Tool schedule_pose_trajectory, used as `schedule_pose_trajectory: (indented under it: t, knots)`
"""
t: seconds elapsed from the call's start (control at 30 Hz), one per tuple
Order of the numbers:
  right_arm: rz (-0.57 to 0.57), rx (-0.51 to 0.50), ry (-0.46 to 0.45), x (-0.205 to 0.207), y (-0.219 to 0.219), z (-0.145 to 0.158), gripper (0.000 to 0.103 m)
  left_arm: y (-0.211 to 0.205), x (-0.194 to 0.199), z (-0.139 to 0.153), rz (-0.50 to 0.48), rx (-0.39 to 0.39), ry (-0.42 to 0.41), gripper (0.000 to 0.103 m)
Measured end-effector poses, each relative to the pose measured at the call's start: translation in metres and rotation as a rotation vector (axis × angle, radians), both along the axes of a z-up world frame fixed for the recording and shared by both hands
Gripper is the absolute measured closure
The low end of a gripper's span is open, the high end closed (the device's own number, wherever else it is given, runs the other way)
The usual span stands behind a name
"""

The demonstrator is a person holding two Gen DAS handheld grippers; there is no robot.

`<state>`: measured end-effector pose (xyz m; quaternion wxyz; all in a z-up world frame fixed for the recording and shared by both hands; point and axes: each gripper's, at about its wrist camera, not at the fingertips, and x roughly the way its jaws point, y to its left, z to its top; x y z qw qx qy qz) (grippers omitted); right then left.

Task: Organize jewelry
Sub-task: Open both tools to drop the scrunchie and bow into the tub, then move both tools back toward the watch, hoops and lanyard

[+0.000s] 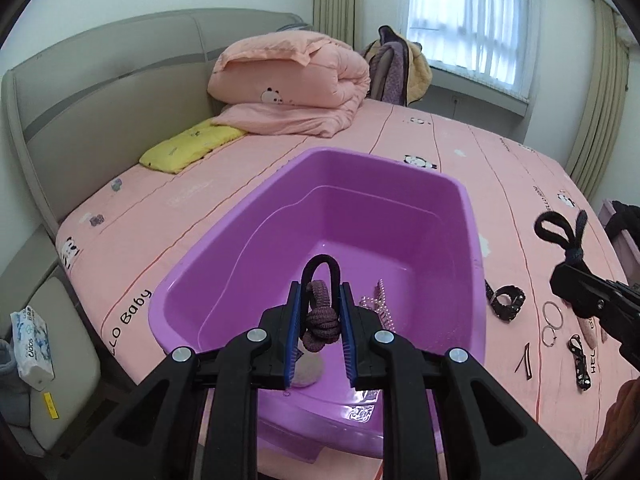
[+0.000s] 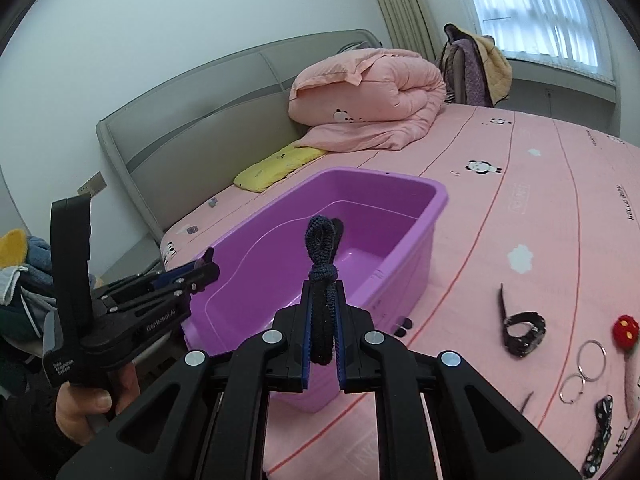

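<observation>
both jaws clamping hair ties [image 1: 320, 316], purple tub [image 1: 472, 216]

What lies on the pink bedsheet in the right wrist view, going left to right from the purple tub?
Purple plastic tub → black studded band → large silver ring → red round plush ornament with yellow dots.

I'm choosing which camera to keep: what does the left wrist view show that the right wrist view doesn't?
Only the left wrist view: a pearl hair clip inside the tub, and the left claw shut on a mauve hair tie. Only the right wrist view: a red plush clip, and the hand holding the left claw. Both: the purple tub, the metal rings and the right claw's dark hair tie.
</observation>
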<state>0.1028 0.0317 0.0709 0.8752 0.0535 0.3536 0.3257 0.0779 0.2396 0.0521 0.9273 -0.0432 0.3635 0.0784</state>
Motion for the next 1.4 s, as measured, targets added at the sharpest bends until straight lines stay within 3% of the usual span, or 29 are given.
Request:
schedule_pose_trajectory:
  t: [0.2,0.53,0.57,0.63,0.77,0.83,0.87,1.17,1.27,1.4]
  knots:
    - [0.016,-0.055,0.056,0.035,0.049,-0.018,0.094,0.019,0.014,-0.014,-0.002,0.021,0.061,0.084]
    - [-0.041,-0.140,0.087,0.061,0.071,-0.039,0.092,0.035,0.029,-0.031,0.038,0.022,0.089,0.080]
    - [-0.049,-0.146,0.081,0.061,0.070,-0.039,0.088,0.036,0.029,-0.032,0.043,0.021,0.086,0.076]
    - [-0.064,-0.149,0.062,0.060,0.067,-0.038,0.069,0.037,0.027,-0.034,0.053,0.026,0.079,0.056]
    - [-0.084,-0.150,0.055,0.065,0.060,-0.039,0.063,0.040,0.024,-0.035,0.063,0.027,0.074,0.047]
    - [-0.090,-0.140,0.057,0.065,0.057,-0.038,0.062,0.041,0.021,-0.034,0.077,0.033,0.064,0.028]
    - [-0.092,-0.138,0.057,0.065,0.055,-0.037,0.061,0.042,0.019,-0.032,0.085,0.036,0.056,0.025]
    - [-0.082,-0.125,0.066,0.062,0.049,-0.036,0.060,0.044,0.015,-0.027,0.106,0.036,0.049,0.020]
    - [-0.066,-0.115,0.069,0.059,0.047,-0.035,0.045,0.045,0.012,-0.025,0.114,0.024,0.048,0.011]
    - [-0.066,-0.118,0.048,0.052,0.044,-0.032,0.045,0.047,0.007,-0.021,0.122,0.016,0.041,0.008]
